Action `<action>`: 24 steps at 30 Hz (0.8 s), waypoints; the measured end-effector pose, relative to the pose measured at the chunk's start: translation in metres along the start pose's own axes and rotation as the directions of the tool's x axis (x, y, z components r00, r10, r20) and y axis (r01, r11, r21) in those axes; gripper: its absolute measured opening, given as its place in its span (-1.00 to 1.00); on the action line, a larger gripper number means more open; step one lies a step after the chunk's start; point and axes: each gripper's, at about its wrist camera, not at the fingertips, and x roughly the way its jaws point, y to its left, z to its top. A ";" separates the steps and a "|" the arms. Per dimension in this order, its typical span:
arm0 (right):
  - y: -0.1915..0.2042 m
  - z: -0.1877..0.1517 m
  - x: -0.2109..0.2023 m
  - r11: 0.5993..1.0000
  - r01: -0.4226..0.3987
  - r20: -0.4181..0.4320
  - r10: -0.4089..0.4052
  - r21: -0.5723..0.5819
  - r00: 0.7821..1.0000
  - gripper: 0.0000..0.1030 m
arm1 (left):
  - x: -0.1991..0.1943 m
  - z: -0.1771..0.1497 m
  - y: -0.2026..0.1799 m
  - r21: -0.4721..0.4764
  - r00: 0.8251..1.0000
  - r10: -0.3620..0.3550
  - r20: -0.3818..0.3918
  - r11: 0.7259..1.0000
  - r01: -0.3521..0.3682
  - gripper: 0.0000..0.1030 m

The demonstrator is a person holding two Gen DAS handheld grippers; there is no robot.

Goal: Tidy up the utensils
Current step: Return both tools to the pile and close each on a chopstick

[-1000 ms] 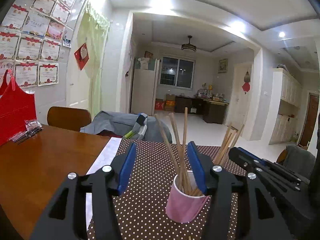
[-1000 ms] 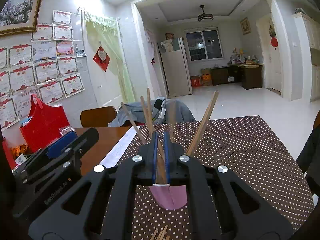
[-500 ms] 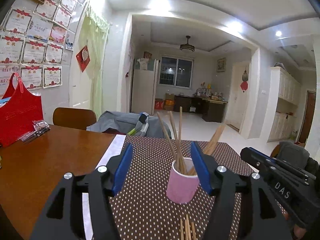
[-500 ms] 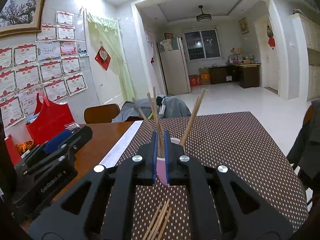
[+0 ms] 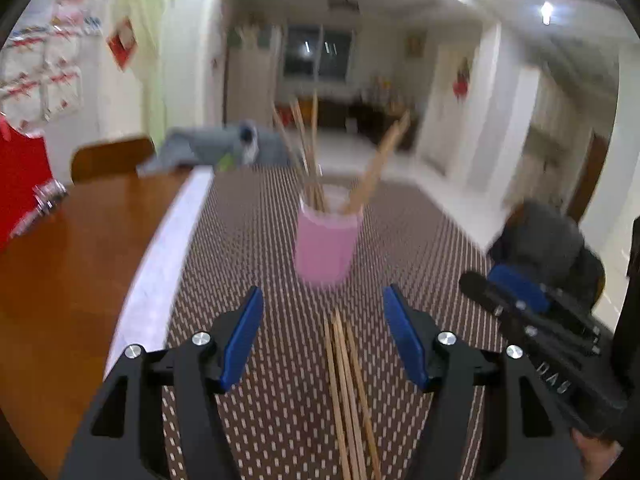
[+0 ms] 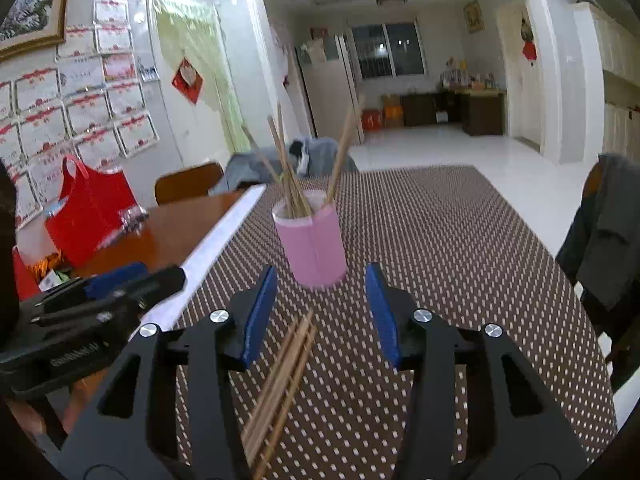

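A pink cup stands on the brown dotted cloth and holds several wooden chopsticks upright. A loose bundle of chopsticks lies flat on the cloth in front of the cup. My left gripper is open and empty, above the loose bundle, short of the cup. My right gripper is open and empty, just short of the cup, with the bundle under its left finger. Each gripper shows in the other's view: the right, the left.
The bare wooden table lies to the left with a red bag near the wall. A wooden chair stands behind the table. A chair with a dark jacket is at the right edge.
Both grippers have pulled back from the cup. The right gripper was shut on a chopstick over the cup and is open now; that chopstick stands in the cup. The left view is blurred by motion.
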 end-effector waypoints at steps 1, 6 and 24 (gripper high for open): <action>-0.002 -0.004 0.002 1.000 0.003 -0.020 -0.003 0.001 1.000 -0.06 | 0.007 -0.005 0.000 0.007 0.999 -0.009 -0.040 1.000 0.009 0.20; -0.009 -0.026 0.020 1.000 -0.003 -0.137 0.004 0.009 0.991 -0.05 | 0.046 -0.033 0.002 0.024 0.974 0.007 -0.227 1.000 -0.001 0.20; -0.022 -0.061 0.060 0.999 -0.021 -0.335 0.035 0.045 0.942 -0.04 | 0.112 -0.057 0.009 0.010 0.896 0.049 -0.441 0.999 -0.049 0.20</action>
